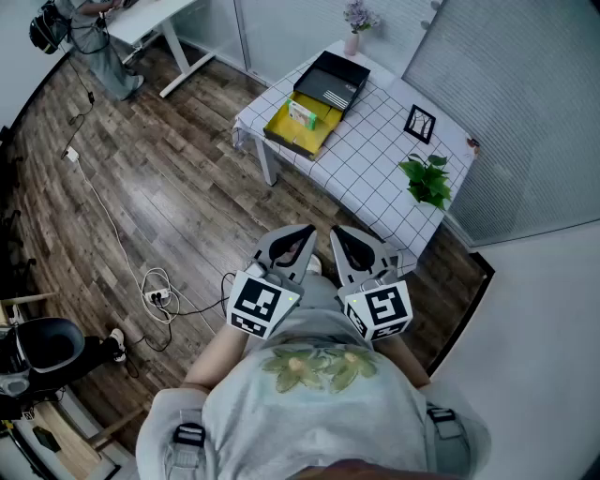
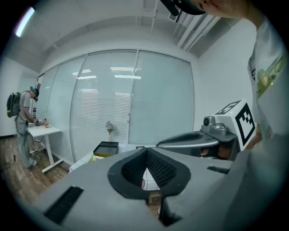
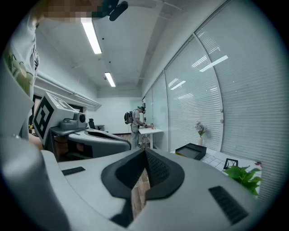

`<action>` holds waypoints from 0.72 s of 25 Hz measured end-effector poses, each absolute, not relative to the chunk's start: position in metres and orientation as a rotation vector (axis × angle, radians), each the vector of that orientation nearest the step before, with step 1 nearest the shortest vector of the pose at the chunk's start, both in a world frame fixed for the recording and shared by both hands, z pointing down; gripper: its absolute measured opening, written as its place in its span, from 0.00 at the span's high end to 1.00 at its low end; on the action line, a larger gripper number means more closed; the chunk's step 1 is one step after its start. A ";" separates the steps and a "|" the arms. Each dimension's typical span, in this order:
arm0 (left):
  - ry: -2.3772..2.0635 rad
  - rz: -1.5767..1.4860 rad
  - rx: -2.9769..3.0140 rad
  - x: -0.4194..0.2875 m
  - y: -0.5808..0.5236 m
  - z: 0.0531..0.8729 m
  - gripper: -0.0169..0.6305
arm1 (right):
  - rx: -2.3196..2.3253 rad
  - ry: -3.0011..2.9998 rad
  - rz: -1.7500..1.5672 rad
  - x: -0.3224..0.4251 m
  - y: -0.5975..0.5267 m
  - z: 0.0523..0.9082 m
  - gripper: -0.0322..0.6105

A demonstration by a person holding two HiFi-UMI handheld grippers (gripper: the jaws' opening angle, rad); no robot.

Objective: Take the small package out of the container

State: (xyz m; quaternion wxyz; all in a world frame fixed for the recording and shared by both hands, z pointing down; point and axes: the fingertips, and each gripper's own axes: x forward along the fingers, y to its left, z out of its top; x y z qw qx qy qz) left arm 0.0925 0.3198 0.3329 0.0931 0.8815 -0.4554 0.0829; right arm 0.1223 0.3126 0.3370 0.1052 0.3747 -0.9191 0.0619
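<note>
A yellow open container (image 1: pixel 279 122) lies on the far table (image 1: pixel 375 159), with its black lid (image 1: pixel 330 82) propped behind it. Inside it sits a small green and white package (image 1: pixel 302 114). Both grippers are held close to the person's body, well short of the table. My left gripper (image 1: pixel 304 231) (image 2: pixel 146 150) is shut with nothing between its pads. My right gripper (image 1: pixel 338 232) (image 3: pixel 144 151) is also shut and empty. The container (image 2: pixel 105 149) shows small in the left gripper view, and its black lid (image 3: pixel 196 150) in the right gripper view.
On the checkered table stand a potted green plant (image 1: pixel 428 180), a small black picture frame (image 1: pixel 420 123) and a vase of flowers (image 1: pixel 354 26). Cables and a power strip (image 1: pixel 157 296) lie on the wooden floor. Another person (image 1: pixel 94 42) stands at a white desk at the far left.
</note>
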 end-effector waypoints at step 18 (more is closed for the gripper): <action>-1.480 0.169 2.445 0.104 0.172 0.354 0.96 | 0.965 -2.752 0.202 0.139 0.155 0.350 0.94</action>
